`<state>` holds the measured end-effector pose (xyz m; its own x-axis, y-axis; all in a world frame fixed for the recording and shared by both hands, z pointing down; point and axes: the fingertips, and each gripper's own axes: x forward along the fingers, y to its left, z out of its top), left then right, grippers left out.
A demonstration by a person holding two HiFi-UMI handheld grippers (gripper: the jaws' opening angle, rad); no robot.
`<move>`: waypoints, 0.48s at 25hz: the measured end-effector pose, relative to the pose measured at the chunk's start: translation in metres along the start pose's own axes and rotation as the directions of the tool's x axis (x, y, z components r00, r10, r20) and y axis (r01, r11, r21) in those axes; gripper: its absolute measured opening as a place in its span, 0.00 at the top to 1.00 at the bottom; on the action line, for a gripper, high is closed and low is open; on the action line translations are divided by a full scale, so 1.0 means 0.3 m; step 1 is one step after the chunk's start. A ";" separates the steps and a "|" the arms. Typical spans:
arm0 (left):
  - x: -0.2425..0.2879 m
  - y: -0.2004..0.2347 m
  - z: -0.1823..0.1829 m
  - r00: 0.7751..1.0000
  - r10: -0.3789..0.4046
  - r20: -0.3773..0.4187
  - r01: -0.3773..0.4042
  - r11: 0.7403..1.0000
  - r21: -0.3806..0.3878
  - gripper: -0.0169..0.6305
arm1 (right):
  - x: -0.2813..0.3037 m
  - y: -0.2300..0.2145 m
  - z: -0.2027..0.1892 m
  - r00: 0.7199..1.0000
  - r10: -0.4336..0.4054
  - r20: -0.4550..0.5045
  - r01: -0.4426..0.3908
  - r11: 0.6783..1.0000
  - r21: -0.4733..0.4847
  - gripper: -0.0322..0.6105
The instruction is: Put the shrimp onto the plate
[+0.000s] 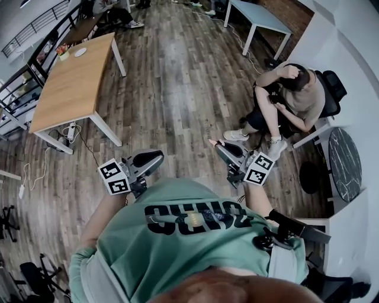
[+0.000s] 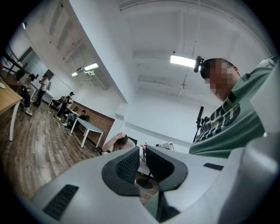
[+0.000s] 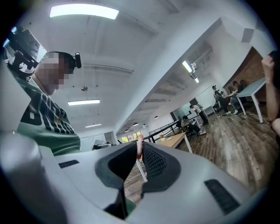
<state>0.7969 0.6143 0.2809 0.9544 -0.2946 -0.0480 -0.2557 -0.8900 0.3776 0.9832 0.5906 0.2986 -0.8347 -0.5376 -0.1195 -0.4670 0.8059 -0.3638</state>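
Note:
My right gripper is held at chest height, its jaws shut on a small pink shrimp that sticks up between the pads. In the head view the shrimp shows as a pink tip at the jaws' end. My left gripper hangs level on the other side of my chest; its pads stand a narrow slit apart with nothing between them. A small white plate lies on the far end of a wooden table at the upper left, well away from both grippers. The right gripper view looks along that table.
A person sits on a chair to the right, close to my right gripper. A round dark table stands at the right edge and a pale table at the back. A power strip and cables lie on the wooden floor by the table's near legs.

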 end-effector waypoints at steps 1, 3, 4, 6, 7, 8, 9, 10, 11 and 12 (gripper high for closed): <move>-0.004 -0.001 -0.006 1.000 0.006 -0.010 -0.006 1.000 -0.005 0.90 | 0.005 -0.001 -0.014 1.000 0.006 0.003 -0.006 1.000 0.013 0.88; -0.014 -0.004 -0.018 0.999 0.017 -0.030 -0.018 1.000 -0.014 0.90 | 0.015 -0.001 -0.048 1.000 0.019 0.008 -0.019 0.999 0.040 0.88; -0.019 -0.004 -0.025 0.999 0.023 -0.038 -0.023 1.000 -0.017 0.90 | 0.020 -0.002 -0.068 1.000 0.025 0.009 -0.026 0.998 0.054 0.88; -0.021 0.000 -0.037 0.998 0.030 -0.047 -0.031 0.999 -0.020 0.90 | 0.033 -0.010 -0.102 0.999 0.039 0.007 -0.039 0.996 0.076 0.88; -0.022 0.004 -0.040 0.998 0.034 -0.048 -0.035 0.999 -0.020 0.90 | 0.043 -0.016 -0.114 0.999 0.046 0.004 -0.046 0.995 0.084 0.88; -0.025 0.008 -0.041 0.998 0.038 -0.049 -0.039 0.999 -0.020 0.90 | 0.055 -0.018 -0.123 0.999 0.054 0.001 -0.054 0.994 0.092 0.88; -0.034 0.011 -0.039 0.998 0.043 -0.050 -0.044 0.999 -0.022 0.90 | 0.070 -0.015 -0.132 0.998 0.062 -0.002 -0.062 0.993 0.101 0.88; -0.045 0.012 -0.038 0.997 0.048 -0.052 -0.049 0.999 -0.024 0.90 | 0.084 -0.008 -0.139 0.997 0.071 -0.005 -0.070 0.991 0.110 0.88; -0.059 0.013 -0.036 0.997 0.053 -0.051 -0.055 0.998 -0.026 0.90 | 0.100 0.001 -0.145 0.997 0.079 -0.008 -0.078 0.990 0.117 0.88; -0.075 0.016 -0.032 0.997 0.058 -0.047 -0.060 0.998 -0.027 0.90 | 0.118 0.009 -0.148 0.996 0.088 -0.012 -0.085 0.989 0.120 0.88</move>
<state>0.7756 0.6200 0.2927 0.9441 -0.3293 0.0181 -0.3080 -0.8609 0.4050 0.9396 0.5849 0.3343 -0.8757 -0.4621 -0.1400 -0.3556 0.8134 -0.4604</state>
